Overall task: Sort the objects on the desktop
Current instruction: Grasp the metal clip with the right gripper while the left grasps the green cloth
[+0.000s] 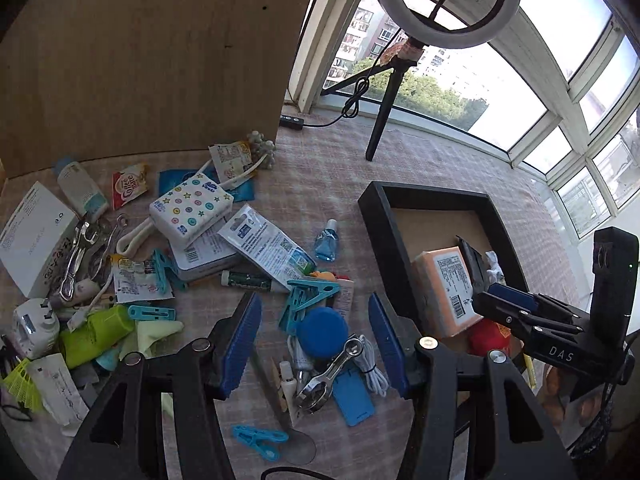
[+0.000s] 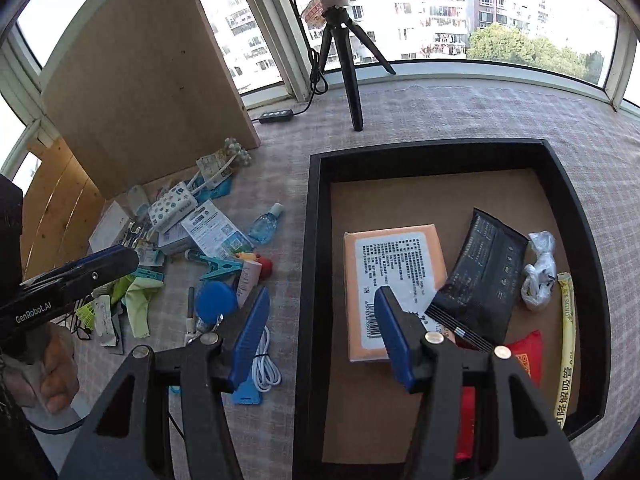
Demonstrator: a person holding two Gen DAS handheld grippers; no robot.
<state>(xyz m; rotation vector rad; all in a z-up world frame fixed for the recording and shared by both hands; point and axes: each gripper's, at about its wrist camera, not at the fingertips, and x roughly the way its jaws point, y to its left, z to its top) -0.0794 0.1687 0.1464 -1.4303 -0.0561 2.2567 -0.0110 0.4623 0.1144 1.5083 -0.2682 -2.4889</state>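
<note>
My left gripper (image 1: 314,344) is open and empty above a clutter of small objects: a blue round lid (image 1: 322,332), a metal clip (image 1: 332,376), a teal clothes peg (image 1: 308,296) and a white cable (image 1: 370,364). My right gripper (image 2: 320,338) is open and empty, straddling the left wall of the black tray (image 2: 316,240). The tray holds an orange packet (image 2: 394,276), a black pouch (image 2: 486,276), a white wrapped item (image 2: 540,276), a yellow stick pack (image 2: 568,344) and a red pouch (image 2: 524,356). The tray also shows in the left wrist view (image 1: 384,224).
A ring light tripod (image 2: 348,72) and a wooden board (image 2: 152,80) stand at the back by the window. More clutter lies left: a patterned tissue pack (image 1: 190,208), a blue bottle (image 1: 326,240), a white box (image 1: 34,236), a green cloth (image 1: 96,332).
</note>
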